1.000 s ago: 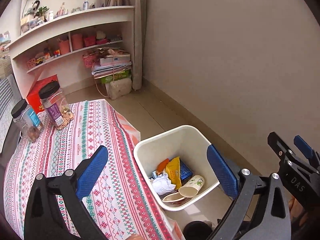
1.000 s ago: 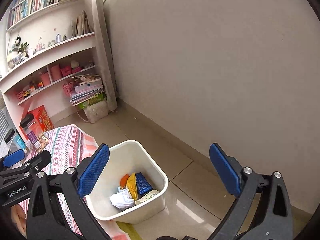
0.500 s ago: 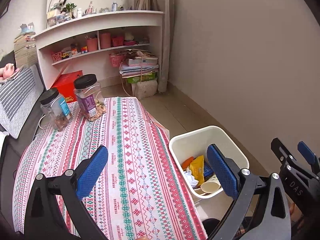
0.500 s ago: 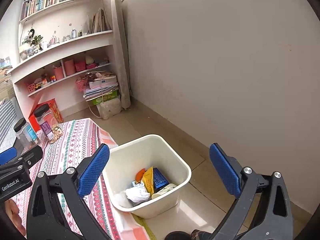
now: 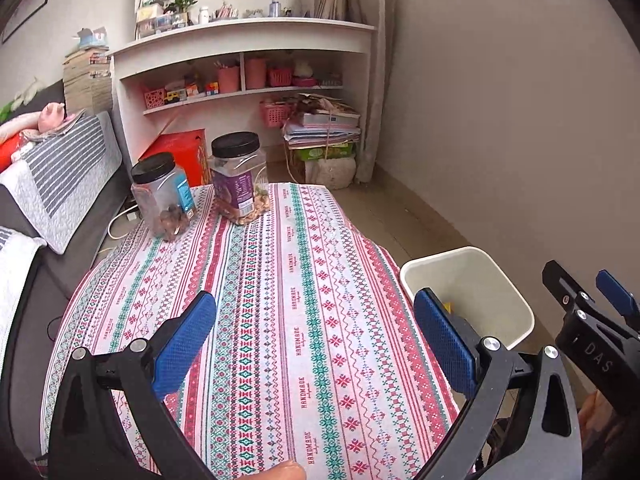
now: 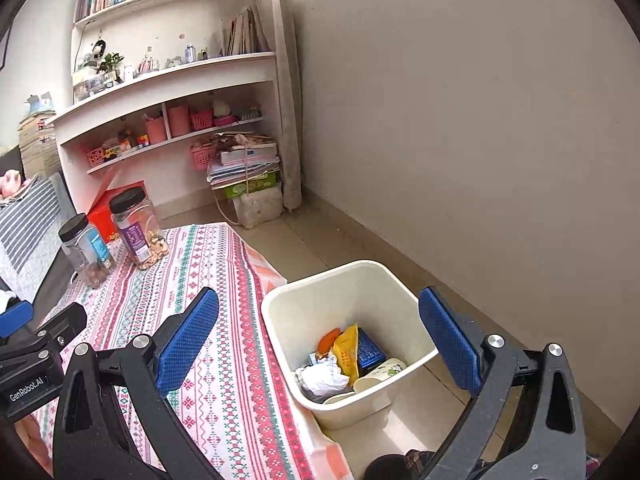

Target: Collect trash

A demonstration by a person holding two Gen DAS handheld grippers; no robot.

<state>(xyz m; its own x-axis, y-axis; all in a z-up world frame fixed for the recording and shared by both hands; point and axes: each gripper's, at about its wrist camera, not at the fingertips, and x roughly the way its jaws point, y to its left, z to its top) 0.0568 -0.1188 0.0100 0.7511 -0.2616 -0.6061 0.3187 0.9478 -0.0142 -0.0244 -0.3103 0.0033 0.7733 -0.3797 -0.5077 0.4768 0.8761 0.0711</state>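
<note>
Both grippers, left (image 5: 316, 340) and right (image 6: 320, 336), have jaws spread wide, nothing held. Trash (image 6: 344, 360) sits in the white bin (image 6: 400, 280) on the floor beside the counter (image 5: 280, 280). No loose trash visible on the cloth. Risk: a careless sweep clips the two jars (image 5: 200, 188) or snags the tablecloth, dragging them off.

two jars (image 5: 236, 178) on tablecloth (image 5: 304, 320); shelves (image 5: 248, 60)
</note>
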